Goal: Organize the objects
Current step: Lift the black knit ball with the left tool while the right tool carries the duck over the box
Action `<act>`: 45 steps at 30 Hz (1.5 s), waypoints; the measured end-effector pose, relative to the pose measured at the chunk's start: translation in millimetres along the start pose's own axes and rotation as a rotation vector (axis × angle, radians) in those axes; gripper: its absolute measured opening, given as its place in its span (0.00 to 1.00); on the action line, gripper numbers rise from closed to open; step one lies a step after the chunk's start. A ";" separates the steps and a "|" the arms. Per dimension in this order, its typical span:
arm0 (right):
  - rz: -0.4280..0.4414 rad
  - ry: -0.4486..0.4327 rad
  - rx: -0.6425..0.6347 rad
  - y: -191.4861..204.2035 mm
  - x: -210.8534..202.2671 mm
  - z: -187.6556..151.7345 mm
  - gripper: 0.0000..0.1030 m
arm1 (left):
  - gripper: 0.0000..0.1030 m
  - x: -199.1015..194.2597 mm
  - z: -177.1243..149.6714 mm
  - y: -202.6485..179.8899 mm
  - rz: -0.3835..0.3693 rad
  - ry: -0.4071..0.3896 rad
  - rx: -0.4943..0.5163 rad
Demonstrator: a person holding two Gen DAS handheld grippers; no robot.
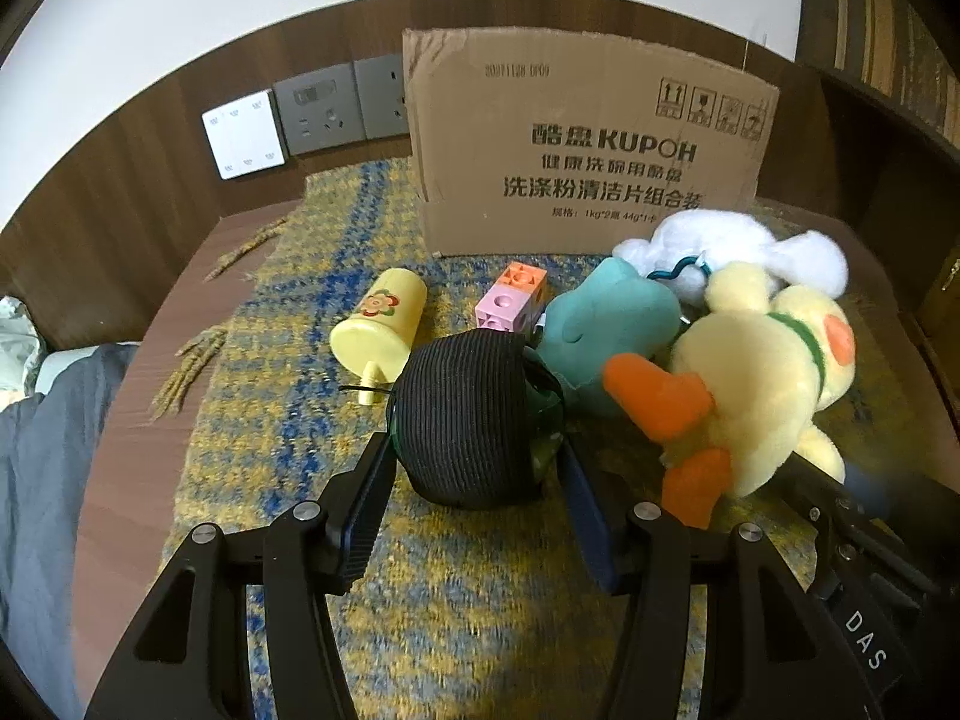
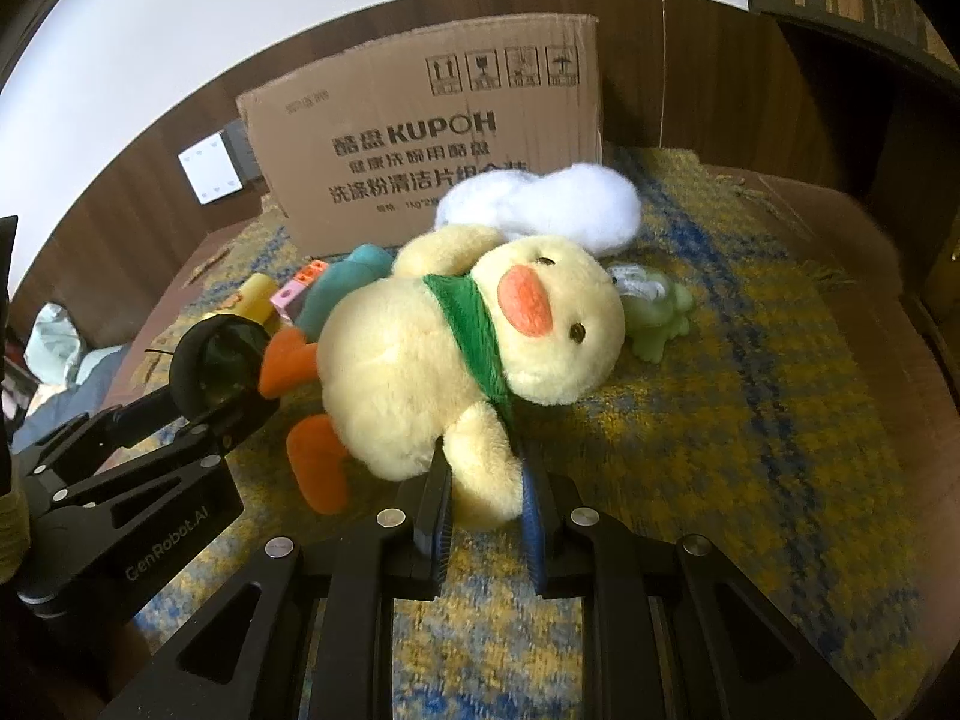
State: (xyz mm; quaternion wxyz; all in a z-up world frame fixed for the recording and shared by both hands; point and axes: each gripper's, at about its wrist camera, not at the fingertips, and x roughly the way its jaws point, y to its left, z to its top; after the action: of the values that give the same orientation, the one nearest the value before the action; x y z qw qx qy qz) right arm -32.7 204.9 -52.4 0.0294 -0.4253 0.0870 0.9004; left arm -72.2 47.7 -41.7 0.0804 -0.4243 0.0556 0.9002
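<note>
- Black ribbed fabric fills the left gripper [image 1: 474,468]: its jaws are clamped on the sides of a rounded black-sleeved object [image 1: 471,420] resting on the yellow-and-blue mat [image 1: 456,588].
- Over on the right, the right gripper [image 2: 486,510] is pinched tight on the wing of the yellow plush duck [image 2: 456,348], which lies on its side on the mat.
- So both grabs look made; this reads as the pick-up step, with both items apparently not yet lifted.
- The cardboard box [image 1: 576,144] stands at the back of the mat, probably the drop-off, though I can't see into it.
- Still waiting: yellow cup [image 1: 381,324], pink and orange blocks [image 1: 510,300], teal plush [image 1: 612,324], white plush [image 1: 738,246], small green frog [image 2: 660,318].
- Next move calls for raising both loads clear of the pile and carrying them over the box's front wall; the duck dangling by one wing could swing or snag the neighbours.
</note>
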 end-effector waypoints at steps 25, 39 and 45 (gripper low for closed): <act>0.028 -0.233 -0.073 24.1 -82.4 5.4 0.17 | 0.53 -83.9 -3.1 2.4 -0.011 -0.183 0.017; 0.003 -0.356 -0.119 34.4 -104.6 36.1 0.17 | 0.53 -102.5 31.0 4.2 -0.019 -0.271 0.017; -0.004 -0.405 -0.132 37.8 -110.3 55.6 0.17 | 0.53 -111.5 52.2 4.7 -0.022 -0.314 0.022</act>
State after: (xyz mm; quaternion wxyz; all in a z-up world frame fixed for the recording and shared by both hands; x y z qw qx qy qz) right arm -9.6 180.2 72.2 0.0204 -0.2368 0.0194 0.9711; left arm -42.6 40.9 77.6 0.1025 -0.2781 0.0478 0.9539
